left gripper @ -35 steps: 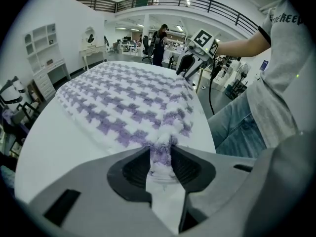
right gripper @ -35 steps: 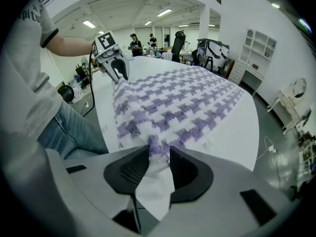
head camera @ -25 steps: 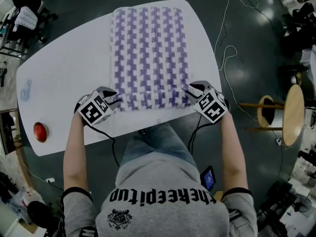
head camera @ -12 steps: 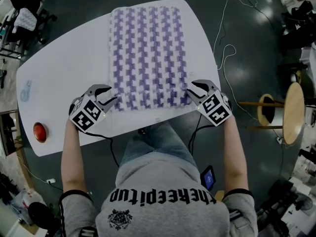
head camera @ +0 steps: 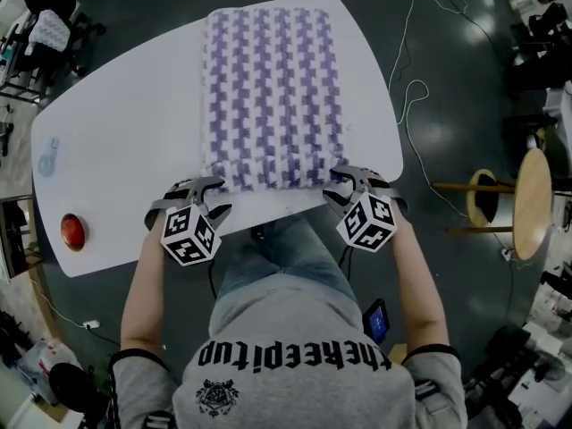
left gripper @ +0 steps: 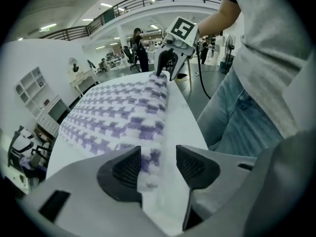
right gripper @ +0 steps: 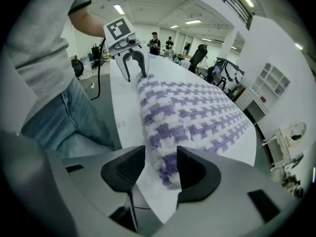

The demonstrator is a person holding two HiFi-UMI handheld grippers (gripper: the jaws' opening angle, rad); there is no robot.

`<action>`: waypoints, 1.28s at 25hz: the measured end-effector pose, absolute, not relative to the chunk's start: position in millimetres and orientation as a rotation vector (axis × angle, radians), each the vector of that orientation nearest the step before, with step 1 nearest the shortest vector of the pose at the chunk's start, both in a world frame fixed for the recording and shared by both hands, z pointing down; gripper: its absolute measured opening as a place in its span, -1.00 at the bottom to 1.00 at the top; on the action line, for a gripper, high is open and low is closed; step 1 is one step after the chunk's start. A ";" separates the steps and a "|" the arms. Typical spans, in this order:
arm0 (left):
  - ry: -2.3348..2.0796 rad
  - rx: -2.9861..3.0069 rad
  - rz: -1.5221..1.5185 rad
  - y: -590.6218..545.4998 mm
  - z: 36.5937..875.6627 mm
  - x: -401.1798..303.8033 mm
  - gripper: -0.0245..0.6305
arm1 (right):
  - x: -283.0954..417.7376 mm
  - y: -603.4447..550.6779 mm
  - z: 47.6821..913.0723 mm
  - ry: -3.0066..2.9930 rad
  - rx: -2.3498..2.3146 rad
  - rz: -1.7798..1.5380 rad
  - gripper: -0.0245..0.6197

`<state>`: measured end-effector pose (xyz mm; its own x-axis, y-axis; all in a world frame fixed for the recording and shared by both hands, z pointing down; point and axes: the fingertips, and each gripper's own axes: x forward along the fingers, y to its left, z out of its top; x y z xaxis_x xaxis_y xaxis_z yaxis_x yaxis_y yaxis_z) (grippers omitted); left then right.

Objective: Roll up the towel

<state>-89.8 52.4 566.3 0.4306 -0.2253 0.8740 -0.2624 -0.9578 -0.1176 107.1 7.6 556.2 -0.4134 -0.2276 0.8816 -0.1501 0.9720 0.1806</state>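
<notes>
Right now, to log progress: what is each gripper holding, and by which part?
Nothing held. The left gripper and right gripper have just been opening their jaws; the rolled edge of the towel lies loose between them, one end each.

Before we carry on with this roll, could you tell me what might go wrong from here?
1. The jaws of the left gripper and right gripper have just been opening. The towel has its rolled edge between them unclamped, so it may spring loose.
2. Each gripper reaches only one end, so the middle may lag and the roll turn crooked.
3. The rolled edge lies near the table edge; a pull toward the person could drag it off.
</notes>
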 end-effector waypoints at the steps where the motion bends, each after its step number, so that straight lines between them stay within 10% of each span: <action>1: -0.452 2.610 1.630 49.1 573.5 -92.7 -0.28 | 107.1 4.4 563.1 -1.981 0.252 -0.113 -0.36; 17: -0.549 2.547 1.762 7.8 602.2 -101.7 -0.25 | 116.6 -37.8 594.8 -1.858 0.283 -0.267 -0.31; 21: -0.607 2.543 1.762 -7.4 597.0 -106.2 -0.46 | 115.5 -51.8 588.6 -1.859 0.303 -0.265 -0.74; 32: -0.515 2.481 1.743 2.7 589.0 -110.3 -0.75 | 114.4 -35.6 576.5 -1.905 0.271 -0.159 -0.81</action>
